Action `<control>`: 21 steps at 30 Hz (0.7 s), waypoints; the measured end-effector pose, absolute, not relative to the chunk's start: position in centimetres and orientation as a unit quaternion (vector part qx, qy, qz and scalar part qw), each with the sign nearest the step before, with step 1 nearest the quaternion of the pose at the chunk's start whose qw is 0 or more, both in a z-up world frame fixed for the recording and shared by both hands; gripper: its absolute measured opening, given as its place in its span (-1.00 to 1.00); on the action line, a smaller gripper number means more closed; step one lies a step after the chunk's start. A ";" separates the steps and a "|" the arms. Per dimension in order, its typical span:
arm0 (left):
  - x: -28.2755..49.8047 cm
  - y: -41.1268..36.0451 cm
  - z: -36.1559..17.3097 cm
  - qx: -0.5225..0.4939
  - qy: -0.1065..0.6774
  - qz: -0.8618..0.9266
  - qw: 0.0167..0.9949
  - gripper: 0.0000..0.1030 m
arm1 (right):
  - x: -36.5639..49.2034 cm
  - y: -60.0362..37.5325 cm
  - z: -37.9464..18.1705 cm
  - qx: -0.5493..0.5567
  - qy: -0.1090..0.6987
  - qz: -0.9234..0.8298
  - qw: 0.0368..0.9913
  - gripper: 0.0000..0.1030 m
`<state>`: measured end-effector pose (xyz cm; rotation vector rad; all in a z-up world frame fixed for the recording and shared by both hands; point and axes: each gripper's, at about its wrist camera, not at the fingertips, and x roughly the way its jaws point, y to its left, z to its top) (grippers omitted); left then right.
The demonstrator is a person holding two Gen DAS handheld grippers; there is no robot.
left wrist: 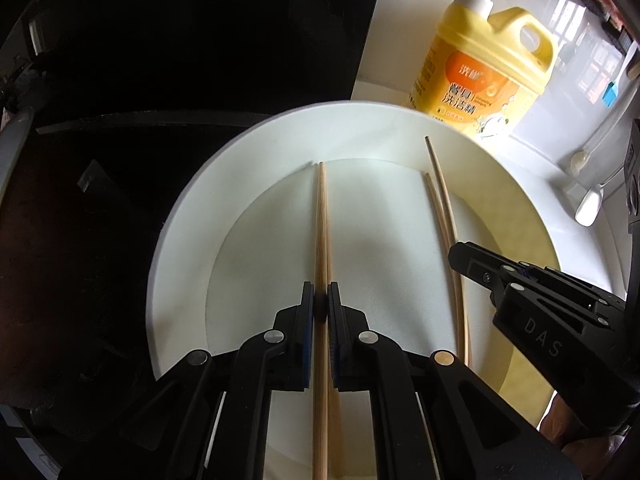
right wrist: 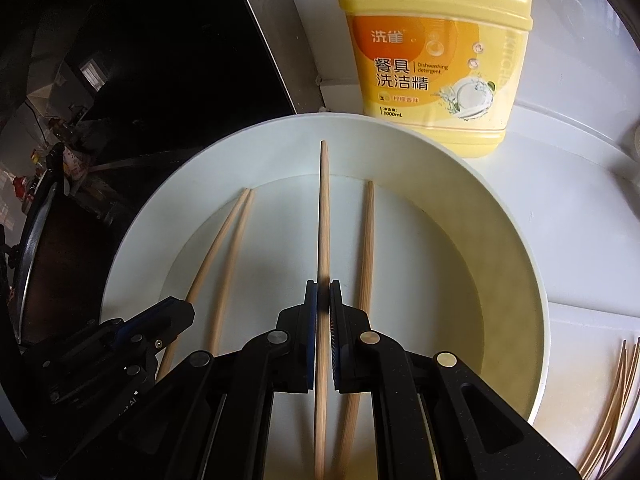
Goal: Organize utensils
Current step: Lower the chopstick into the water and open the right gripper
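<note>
Nearest in the left wrist view, the left gripper (left wrist: 322, 304) has its jaws pinched narrow on a pair of chopsticks (left wrist: 322, 232) whose tips reach out over the white plate (left wrist: 180, 240); whether those tips touch the plate cannot be told. In the right wrist view the right gripper (right wrist: 323, 300) is likewise clamped on chopsticks: one stick (right wrist: 323, 208) runs plainly between the pads, and a second stick (right wrist: 366, 248) just beside it splays out to the right; its near end is hidden under the fingers, so whether it is gripped too cannot be told. Both hands sit side by side above the same plate (right wrist: 132, 240), so the step in hand looks like laying chopsticks onto it, not yet released. Further right on the counter a loose bundle of chopsticks (right wrist: 612, 408) lies off the plate, probably work left. Behind the plate stands a yellow detergent bottle (right wrist: 432, 68), and at the far right a white spoon (left wrist: 590, 206) rests on the counter
</note>
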<state>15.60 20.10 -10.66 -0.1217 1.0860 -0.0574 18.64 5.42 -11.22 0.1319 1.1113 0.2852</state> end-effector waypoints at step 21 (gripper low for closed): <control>14.4 21.7 -9.2 -0.070 0.500 0.016 0.863 0.52 | 16.8 3.1 -9.8 0.058 0.504 0.103 0.856 -0.39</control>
